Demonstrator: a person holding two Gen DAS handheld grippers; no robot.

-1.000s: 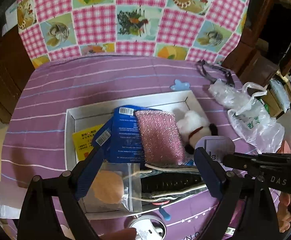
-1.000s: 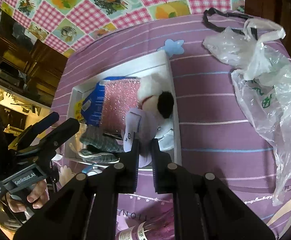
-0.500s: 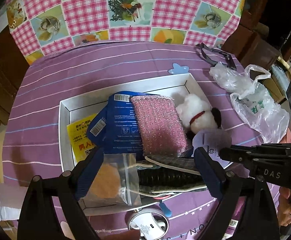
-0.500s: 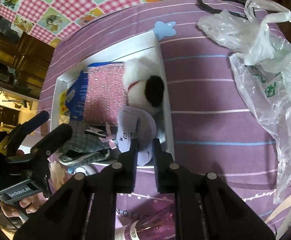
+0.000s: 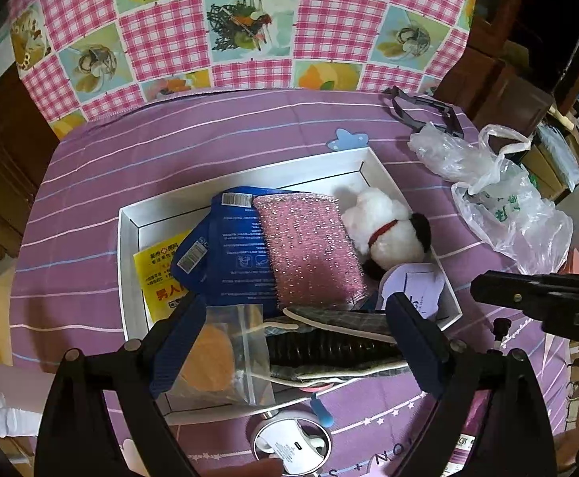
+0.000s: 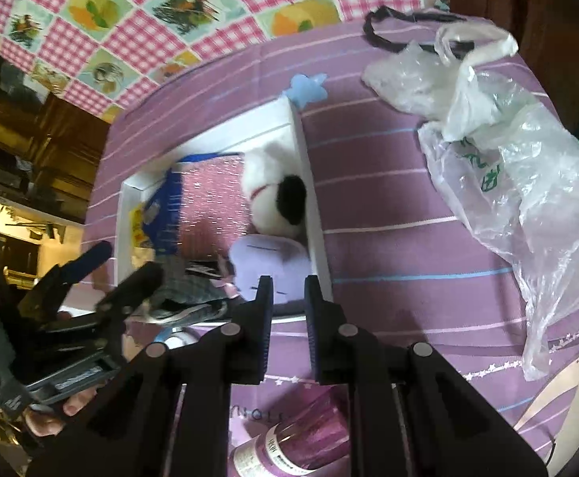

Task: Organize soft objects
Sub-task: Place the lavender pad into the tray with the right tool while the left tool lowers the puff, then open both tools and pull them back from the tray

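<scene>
**Soft things gathered in the white box**

A purple striped cloth (image 5: 170,151) is covering the table and filling the middle of both views, with a pink checked cloth (image 5: 249,20) showing across the top of each frame. A crumpled clear plastic bag (image 6: 519,167) is lying on the purple cloth at the right of the right wrist view, well apart from the box.

A white box (image 5: 128,278) is sitting at the centre of the left wrist view. Inside it, a blue packet (image 5: 229,254) is lying under a pink sponge (image 5: 309,250), and a white stuffed dog (image 5: 384,230) with a black ear is resting against the box's right wall. A dark sock (image 5: 329,351) is lying along the near side, beside a clear zip bag (image 5: 225,357) with something orange in it. A yellow leaflet (image 5: 154,274) is peeking out at the left. A lilac pad (image 6: 273,262) is lying in the near right corner, just below the dog.

The left gripper (image 5: 293,342) is hovering over the near edge of the box, its jaws standing wide apart with nothing pressed between them. The right gripper (image 6: 287,306) is hanging at the box's near right corner with its jaws narrowly parted; the lilac pad is showing in the gap, and whether the pads are pressing on it cannot be told.
</scene>
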